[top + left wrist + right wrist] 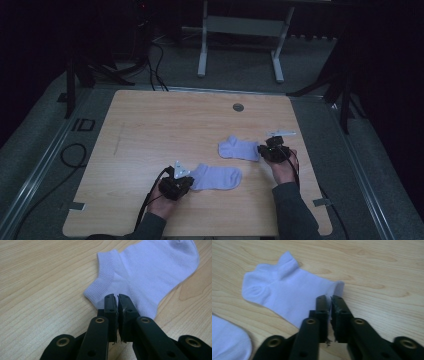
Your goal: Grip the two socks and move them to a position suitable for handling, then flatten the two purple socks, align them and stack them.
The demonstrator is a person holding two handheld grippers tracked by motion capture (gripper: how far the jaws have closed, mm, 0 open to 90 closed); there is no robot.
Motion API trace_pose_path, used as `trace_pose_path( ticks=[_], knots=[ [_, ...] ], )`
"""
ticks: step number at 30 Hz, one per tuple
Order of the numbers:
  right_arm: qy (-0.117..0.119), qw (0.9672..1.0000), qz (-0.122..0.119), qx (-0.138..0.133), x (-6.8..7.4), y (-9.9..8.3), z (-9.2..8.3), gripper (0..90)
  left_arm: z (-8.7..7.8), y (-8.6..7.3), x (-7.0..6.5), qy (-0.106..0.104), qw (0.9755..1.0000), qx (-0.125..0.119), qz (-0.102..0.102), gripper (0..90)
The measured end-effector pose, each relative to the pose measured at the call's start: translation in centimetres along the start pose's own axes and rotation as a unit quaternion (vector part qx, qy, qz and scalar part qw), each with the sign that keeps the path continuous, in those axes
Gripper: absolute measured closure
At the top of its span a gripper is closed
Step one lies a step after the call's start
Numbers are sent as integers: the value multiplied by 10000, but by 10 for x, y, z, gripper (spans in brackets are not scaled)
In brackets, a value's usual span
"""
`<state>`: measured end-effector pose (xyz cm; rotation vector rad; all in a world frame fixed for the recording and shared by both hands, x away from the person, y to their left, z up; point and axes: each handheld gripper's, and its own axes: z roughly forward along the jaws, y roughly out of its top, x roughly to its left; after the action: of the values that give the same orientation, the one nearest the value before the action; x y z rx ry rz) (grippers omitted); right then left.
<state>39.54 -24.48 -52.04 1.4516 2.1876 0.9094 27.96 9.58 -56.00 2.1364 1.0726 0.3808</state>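
Observation:
Two pale lilac ankle socks lie flat on the wooden table [150,130]. The near sock [217,177] [150,272] points its cuff end at my left gripper [191,181] [117,298]. That gripper's jaws are shut on the sock's edge by the heel. The far sock [239,148] [287,290] lies to the right and farther back. My right gripper [261,150] [330,300] is at its right end, jaws a narrow gap apart, with the sock's edge just at the tips. A corner of the near sock [227,340] shows in the right gripper view.
A round grey cable hole [238,107] sits near the table's far edge. Tape marks [75,206] lie at the front corners. Cables [75,155] run over the floor on the left, and a white desk frame [202,45] stands behind the table.

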Motion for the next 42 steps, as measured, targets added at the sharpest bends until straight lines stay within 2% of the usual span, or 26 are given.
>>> trace_pose_path(
  ticks=[1, 2, 3, 4, 5, 11, 16, 19, 26, 27, 28, 35, 42],
  knots=[
    [-44, 10000, 45, -11, -2, 0, -1, 668, 0, 0, 0, 2, 10000, 2, 3, 854],
    [-44, 10000, 45, -11, -2, 0, -1, 668, 0, 0, 0, 2, 10000, 2, 3, 853],
    [-69, 9999, 99, -36, -3, 0, -2, 599, 0, 0, 0, -1, 10000, 4, 5, 853],
    [-69, 9999, 99, -36, -3, 0, -2, 599, 0, 0, 0, -1, 10000, 4, 5, 852],
    [-93, 9998, 162, -62, -5, 0, -4, 555, 0, 0, 0, -1, 10000, 3, 4, 852],
    [-197, 9993, 239, -216, -8, 1, -12, 501, 0, 0, 0, 0, 10000, 1, 2, 852],
    [-203, 9990, 258, -317, -9, 1, -16, 491, 0, 0, 0, 3, 10000, 2, 3, 852],
    [-132, 9992, 165, -350, -7, 2, -17, 483, 0, 0, 0, 6, 10000, 2, 2, 852],
    [117, 9990, -270, -346, 7, 9, -13, 483, 0, 0, 0, -2, 10000, -5, -5, 851],
    [117, 9990, -270, -346, 7, 9, -13, 483, 0, 0, 0, -2, 10000, -5, -5, 851],
    [186, 9985, -394, -342, 13, 11, -10, 487, 0, 0, 0, -1, 10000, -6, -7, 851],
    [345, 9972, -581, -330, 24, 16, 0, 502, 0, 0, 0, 8, 10000, -1, 10, 846],
    [450, 9939, -984, -230, 39, 25, 20, 506, 0, 0, 0, -3, 10000, 2, 7, 843]
  ],
)
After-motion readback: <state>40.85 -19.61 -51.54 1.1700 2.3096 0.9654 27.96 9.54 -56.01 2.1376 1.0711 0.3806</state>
